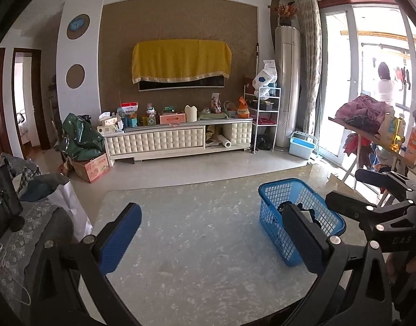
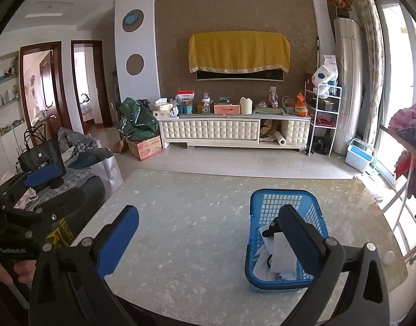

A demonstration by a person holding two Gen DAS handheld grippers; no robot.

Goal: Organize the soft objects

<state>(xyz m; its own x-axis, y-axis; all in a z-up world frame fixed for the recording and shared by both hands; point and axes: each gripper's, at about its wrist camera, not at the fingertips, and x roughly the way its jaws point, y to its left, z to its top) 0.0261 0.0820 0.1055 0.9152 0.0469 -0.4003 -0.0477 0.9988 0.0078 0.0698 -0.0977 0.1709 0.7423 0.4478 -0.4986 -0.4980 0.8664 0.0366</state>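
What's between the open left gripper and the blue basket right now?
Nothing: in the left wrist view, only bare marble tabletop lies between the left gripper and the blue basket.

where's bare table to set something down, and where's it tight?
Bare marble table runs from the blue basket to the sofa-side edge, and from the far edge to the near one. The strip between basket and window-side edge is narrower. Crowded: the basket's inside, holding white and dark cloth. Both left gripper and right gripper are open, empty.
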